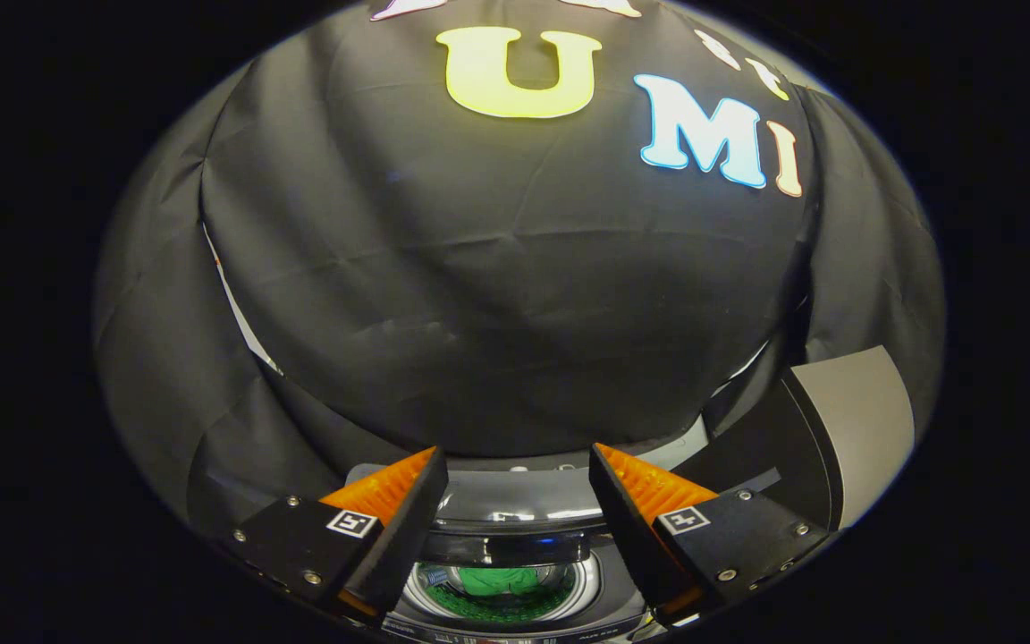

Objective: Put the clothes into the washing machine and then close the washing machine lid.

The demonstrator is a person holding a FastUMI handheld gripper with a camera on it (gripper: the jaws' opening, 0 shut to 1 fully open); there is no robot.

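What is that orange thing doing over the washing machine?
A person is holding the tool above a washing machine. Its two orange fingers are spread apart and hold nothing. Between them, lower down, a green piece of clothing lies inside the drum. The grey lid stands open beyond the right finger, so closing it is not yet done.

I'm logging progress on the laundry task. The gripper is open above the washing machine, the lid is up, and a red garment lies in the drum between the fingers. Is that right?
Not quite: the garment is green, not red. The gripper view shows it lying in the drum of the washing machine, low between the fingers. The rest holds: the gripper is open and holds nothing, and the lid stands raised.
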